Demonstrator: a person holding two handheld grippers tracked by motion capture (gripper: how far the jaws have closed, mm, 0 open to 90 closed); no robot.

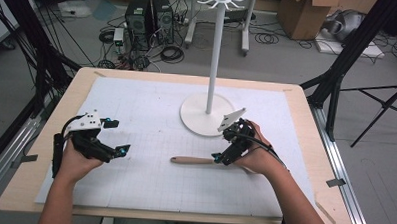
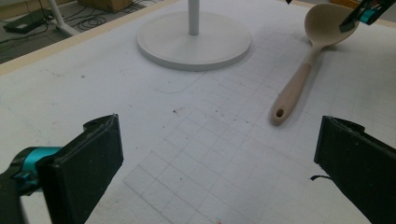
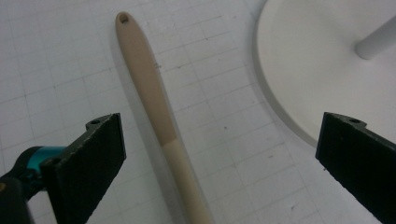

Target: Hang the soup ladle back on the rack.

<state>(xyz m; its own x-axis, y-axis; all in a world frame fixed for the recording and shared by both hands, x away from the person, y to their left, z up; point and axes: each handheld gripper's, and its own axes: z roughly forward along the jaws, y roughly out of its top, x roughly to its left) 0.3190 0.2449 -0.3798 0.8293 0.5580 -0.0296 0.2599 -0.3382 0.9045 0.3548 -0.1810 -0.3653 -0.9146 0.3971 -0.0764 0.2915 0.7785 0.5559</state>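
Observation:
A spoon (image 1: 192, 161) with a tan wooden handle and a pale bowl lies flat on the white gridded mat (image 1: 149, 185), handle pointing left. My right gripper (image 1: 221, 143) hovers over its bowl end, open. In the right gripper view the handle (image 3: 154, 102) runs up between the wide-apart jaws of that gripper (image 3: 219, 154), touching neither. My left gripper (image 1: 119, 136) is open above the mat's left side and holds nothing. The left gripper view looks across the mat between this gripper's jaws (image 2: 217, 158) to the spoon (image 2: 299, 79), its bowl under a tip of the right gripper (image 2: 359, 14).
A white stand with a round base (image 1: 206, 115) and a tall pole (image 1: 215, 52) rises just behind the right gripper; its base (image 3: 303, 70) lies close beside the spoon. The wooden table rim (image 1: 30, 151) frames the mat. Computer towers (image 1: 149, 20), cables and boxes sit on the floor beyond.

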